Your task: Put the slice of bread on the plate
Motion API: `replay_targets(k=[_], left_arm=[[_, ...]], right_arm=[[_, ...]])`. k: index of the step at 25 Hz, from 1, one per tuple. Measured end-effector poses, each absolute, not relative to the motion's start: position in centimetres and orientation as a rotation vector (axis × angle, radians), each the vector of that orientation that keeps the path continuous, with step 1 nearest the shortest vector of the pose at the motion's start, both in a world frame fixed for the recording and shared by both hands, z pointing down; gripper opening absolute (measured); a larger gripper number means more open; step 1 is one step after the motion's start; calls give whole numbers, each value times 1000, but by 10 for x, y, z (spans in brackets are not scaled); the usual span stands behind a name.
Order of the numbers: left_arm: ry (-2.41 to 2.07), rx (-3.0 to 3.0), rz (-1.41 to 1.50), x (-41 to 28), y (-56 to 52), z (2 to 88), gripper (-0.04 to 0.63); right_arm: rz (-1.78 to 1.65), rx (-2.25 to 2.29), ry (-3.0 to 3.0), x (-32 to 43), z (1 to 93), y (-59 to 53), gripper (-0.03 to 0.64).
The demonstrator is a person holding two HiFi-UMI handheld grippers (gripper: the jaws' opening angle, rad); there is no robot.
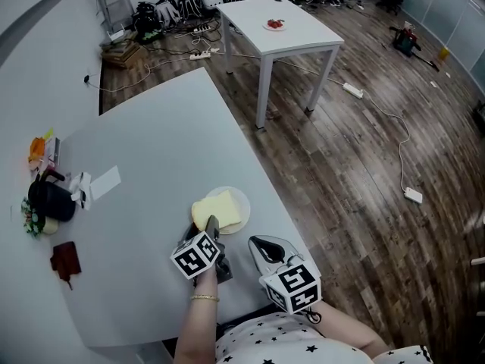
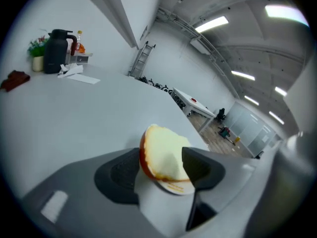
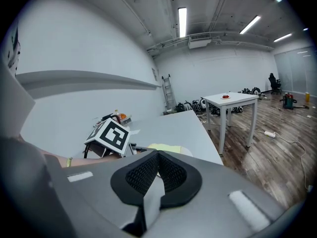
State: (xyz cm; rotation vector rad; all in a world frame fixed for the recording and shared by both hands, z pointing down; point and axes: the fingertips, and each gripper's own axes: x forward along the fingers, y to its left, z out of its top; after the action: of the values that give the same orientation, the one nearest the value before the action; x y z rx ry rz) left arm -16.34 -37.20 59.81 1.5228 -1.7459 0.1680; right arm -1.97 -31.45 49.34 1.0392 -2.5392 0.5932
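The pale slice of bread (image 1: pixel 218 209) lies on the small white plate (image 1: pixel 242 198) near the right edge of the grey table. My left gripper (image 1: pixel 212 226) sits at the plate's near side. In the left gripper view the bread (image 2: pixel 163 155) lies on the plate (image 2: pixel 176 187) between the jaws of the left gripper (image 2: pixel 159 171), which stand open and wider than the slice. My right gripper (image 1: pixel 261 246) hovers just right of the left one, its pads (image 3: pixel 148 170) together with nothing between them. The right gripper view shows the bread (image 3: pixel 166 147) beyond the tips of that gripper (image 3: pixel 157 158).
A black jug (image 1: pixel 51 200), a small plant, a sheet of paper (image 1: pixel 104 182) and a brown pouch (image 1: pixel 66 258) sit at the table's left. The table edge (image 1: pixel 284 218) drops to a wooden floor right of the plate. A white table (image 1: pixel 280 29) stands farther back.
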Motion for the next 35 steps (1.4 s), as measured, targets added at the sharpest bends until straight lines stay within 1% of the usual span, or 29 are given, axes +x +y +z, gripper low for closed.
replay_targets(k=[3,9,15,16,19,21,24,28,29,35], left_arm=[[-1827,1522,216,-175,-363,590,277],[-1875,1638,221,-166,-347,559,278],[-1858,1747,157,-147,-316,517,273],[-1862,1760,158,-145,-311,511,263],[-1878,1789,163,-139,-294,496,195],[-1884,1801,159,-137,-283,489,168],[-1905,1815,146,-135,-269,479,144],[-1949,1810,153,-136,-253,476,34],[-1952,1810,154,-135,-251,477,16],[-1959,1823,147,-139,-248,475,9]], right_arm=[[583,1023,-2554,-24,491,-311,-3],[548,1006,-2577,-29,485,-300,-3],[504,1026,-2596,-32,477,-294,-3],[497,1030,-2598,-31,475,-293,-3],[478,1042,-2599,-30,473,-292,-3],[470,1049,-2599,-31,474,-291,-3],[471,1056,-2597,-33,477,-289,-3],[487,1051,-2599,-37,481,-283,-3],[491,1050,-2601,-38,481,-282,-3],[511,1040,-2597,-41,484,-273,-3]])
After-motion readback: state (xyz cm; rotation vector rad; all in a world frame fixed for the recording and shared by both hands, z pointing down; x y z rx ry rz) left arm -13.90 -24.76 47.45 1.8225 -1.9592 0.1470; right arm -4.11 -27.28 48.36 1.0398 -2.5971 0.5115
